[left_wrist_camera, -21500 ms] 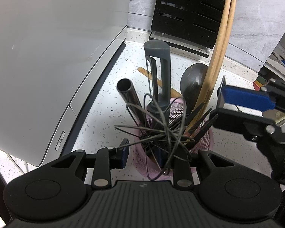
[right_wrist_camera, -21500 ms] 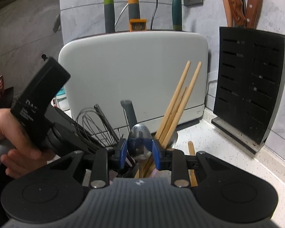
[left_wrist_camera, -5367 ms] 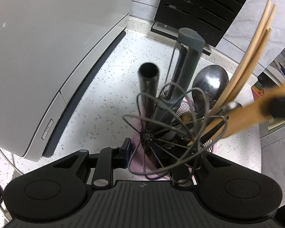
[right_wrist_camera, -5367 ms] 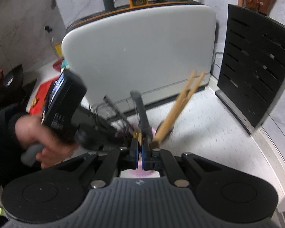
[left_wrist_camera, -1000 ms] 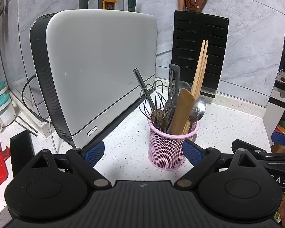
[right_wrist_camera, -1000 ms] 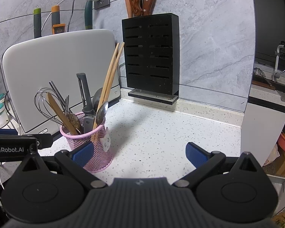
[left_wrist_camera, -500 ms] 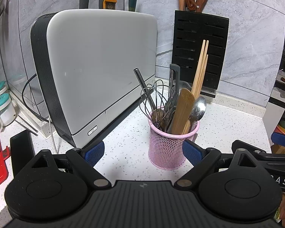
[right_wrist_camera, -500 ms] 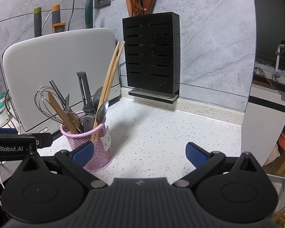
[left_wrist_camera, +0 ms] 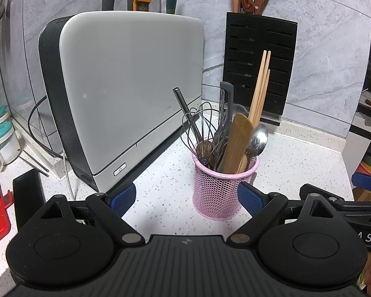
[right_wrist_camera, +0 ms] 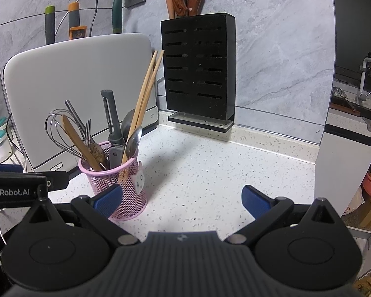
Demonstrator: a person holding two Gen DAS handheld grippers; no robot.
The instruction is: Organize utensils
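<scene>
Both released and empty, left gripper (left_wrist_camera: 186, 199) and right gripper (right_wrist_camera: 181, 199) spread wide above the counter (right_wrist_camera: 210, 173), just short of the pink cup (left_wrist_camera: 221, 193) near the counter's left edge beside the appliance (left_wrist_camera: 126, 94), packed with whisk (left_wrist_camera: 197, 126), spatula (left_wrist_camera: 236, 143), spoon (left_wrist_camera: 258, 137), chopsticks (left_wrist_camera: 261, 86), peeler (right_wrist_camera: 112, 116).

Pink mesh holder (left_wrist_camera: 217, 193) stands upright on the counter, crammed with utensils (left_wrist_camera: 235, 138).

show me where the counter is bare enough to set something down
Bare counter runs between the pink holder and the knife block, rightward to the counter's edge. Crowded: the narrow strip between holder and white appliance.
</scene>
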